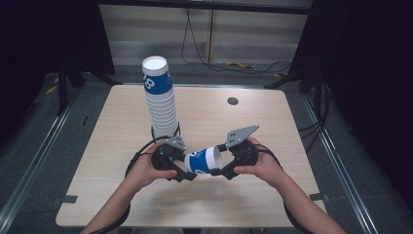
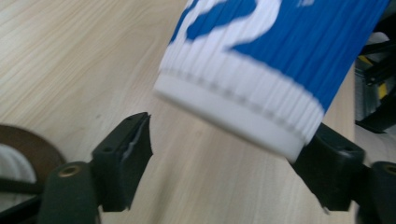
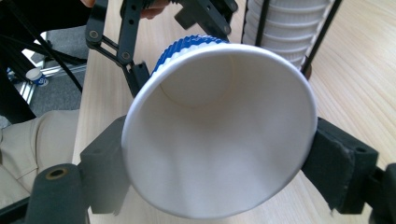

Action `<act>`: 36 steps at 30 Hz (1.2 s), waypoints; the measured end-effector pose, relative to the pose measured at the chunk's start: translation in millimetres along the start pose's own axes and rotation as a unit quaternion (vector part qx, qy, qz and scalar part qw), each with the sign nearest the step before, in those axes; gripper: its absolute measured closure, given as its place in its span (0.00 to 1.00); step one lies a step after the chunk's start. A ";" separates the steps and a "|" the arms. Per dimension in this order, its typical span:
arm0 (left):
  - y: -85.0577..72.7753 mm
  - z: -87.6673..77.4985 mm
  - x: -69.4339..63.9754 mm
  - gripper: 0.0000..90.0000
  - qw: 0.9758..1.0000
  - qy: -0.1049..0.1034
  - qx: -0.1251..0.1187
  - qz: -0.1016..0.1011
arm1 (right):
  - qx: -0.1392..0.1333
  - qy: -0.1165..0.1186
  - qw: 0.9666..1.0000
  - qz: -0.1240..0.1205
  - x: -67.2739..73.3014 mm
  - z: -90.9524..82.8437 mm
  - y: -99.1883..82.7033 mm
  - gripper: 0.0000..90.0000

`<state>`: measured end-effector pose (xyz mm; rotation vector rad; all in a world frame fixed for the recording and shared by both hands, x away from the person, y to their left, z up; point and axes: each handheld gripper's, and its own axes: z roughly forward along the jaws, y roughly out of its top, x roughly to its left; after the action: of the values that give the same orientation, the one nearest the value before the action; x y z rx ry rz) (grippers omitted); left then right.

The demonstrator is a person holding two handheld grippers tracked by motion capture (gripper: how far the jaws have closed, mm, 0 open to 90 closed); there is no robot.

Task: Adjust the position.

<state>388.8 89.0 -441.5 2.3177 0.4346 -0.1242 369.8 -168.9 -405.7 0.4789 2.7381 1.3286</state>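
Note:
A blue-and-white ribbed paper cup [image 1: 203,161] lies on its side in the air between my two grippers, just above the wooden table [image 1: 253,126]. My right gripper [image 1: 222,169] is shut on the cup's open mouth, with one jaw pressing each side of the rim [image 3: 219,135]. My left gripper [image 1: 187,173] is open at the cup's closed base [image 2: 261,60]. One of its fingers [image 2: 126,158] stands well apart from the cup, and the other [image 2: 329,168] is right at the white bottom ring.
A tall stack of matching cups [image 1: 159,97] stands in a black wire holder just behind my left gripper, and also appears in the right gripper view [image 3: 289,23]. A round dark grommet [image 1: 233,101] sits toward the table's far side. Cables trail on the floor beyond.

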 end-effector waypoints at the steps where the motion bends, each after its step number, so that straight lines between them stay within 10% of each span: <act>1: -1.4 0.0 0.4 0.24 1.000 0.002 0.005 -0.002 | 0.000 -0.002 1.000 0.002 -0.5 -0.6 -0.7 0.20; 36: -37.8 -6.5 -0.7 0.21 0.999 0.049 0.008 -0.022 | 0.090 -0.086 0.990 0.073 -22.2 -10.6 -15.2 0.19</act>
<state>374.8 118.0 -462.2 2.3370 0.5348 -0.0348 385.1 -192.4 -412.6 0.7814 2.7347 1.0156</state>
